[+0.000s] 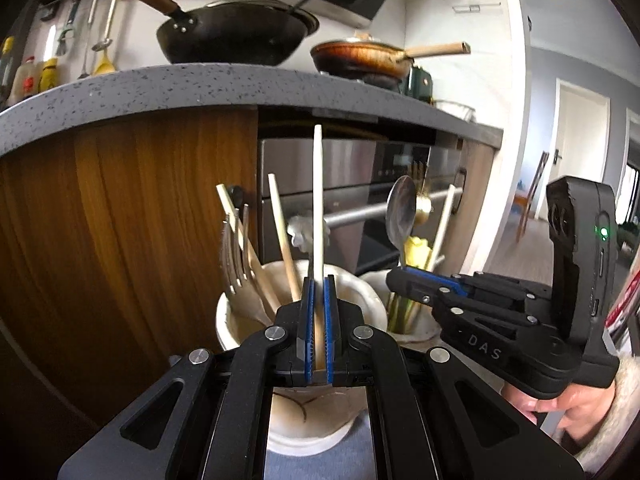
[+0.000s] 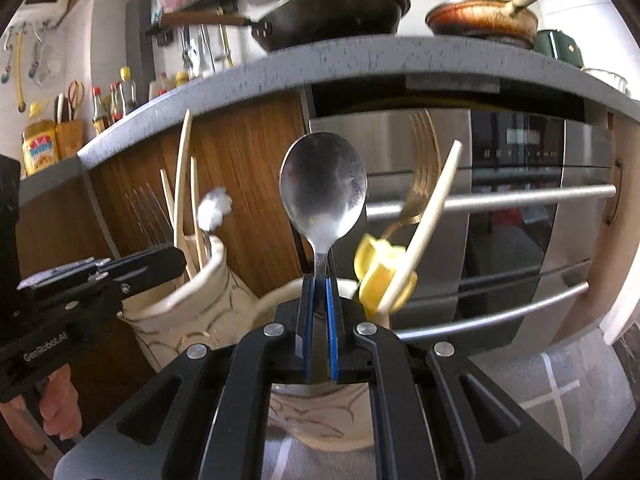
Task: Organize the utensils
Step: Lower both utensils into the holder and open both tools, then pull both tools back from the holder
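- Over the two cream holders, each pair of tongs is clamped on one utensil: the left tongs pinch a pale chopstick upright, and the right tongs pinch a steel spoon by its neck, bowl up.
- The chopstick stands above the left holder, among forks and chopsticks; the spoon stands above the right holder.
- To place them well, I judge: keep each utensil vertical, lower it clear of its neighbours, and release only once its tip is inside.
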`<state>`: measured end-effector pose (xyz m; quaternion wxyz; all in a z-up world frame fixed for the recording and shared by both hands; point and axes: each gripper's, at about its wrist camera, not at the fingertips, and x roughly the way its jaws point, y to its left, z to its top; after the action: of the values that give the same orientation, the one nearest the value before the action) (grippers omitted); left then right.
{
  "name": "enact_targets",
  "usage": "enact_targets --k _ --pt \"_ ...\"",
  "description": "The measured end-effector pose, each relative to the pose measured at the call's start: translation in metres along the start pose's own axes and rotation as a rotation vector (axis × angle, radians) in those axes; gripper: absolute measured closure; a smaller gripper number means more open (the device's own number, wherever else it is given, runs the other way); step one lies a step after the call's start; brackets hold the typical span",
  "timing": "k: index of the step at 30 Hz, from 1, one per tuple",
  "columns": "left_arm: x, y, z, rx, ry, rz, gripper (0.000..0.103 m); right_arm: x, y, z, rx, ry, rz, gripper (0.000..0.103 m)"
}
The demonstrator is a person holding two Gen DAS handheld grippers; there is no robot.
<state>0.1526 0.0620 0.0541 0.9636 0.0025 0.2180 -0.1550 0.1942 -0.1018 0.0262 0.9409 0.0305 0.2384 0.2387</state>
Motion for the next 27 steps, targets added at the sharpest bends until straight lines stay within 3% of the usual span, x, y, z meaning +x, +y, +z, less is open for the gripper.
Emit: enact_targets --k 10,14,18,20,24,27 --pt "0.003 -0.001 0.004 -0.011 0.043 -0.002 0.098 0.007 0.002 0.008 0.006 0.074 -0.003 0.097" --pt "0.001 0.001 0.006 -0.026 0.043 -0.004 0.087 0.008 0.0 0.009 0.032 0.083 0.007 0.096" --pt "-0.002 0.001 0.007 -0.029 0.038 0.004 0.086 0.005 0.0 0.008 0.029 0.088 0.012 0.095" --pt "-0.005 0.0 0.007 -0.032 0.032 0.004 0.084 0.0 -0.001 0.008 0.03 0.086 0.015 0.082" --pt "-0.015 -0.003 0.009 -0.032 0.017 0.004 0.08 -0.013 0.0 0.008 0.032 0.068 0.013 0.079" --pt "-0.027 -0.006 0.009 -0.03 0.005 0.005 0.068 -0.031 -0.001 0.007 0.037 0.051 0.005 0.065"
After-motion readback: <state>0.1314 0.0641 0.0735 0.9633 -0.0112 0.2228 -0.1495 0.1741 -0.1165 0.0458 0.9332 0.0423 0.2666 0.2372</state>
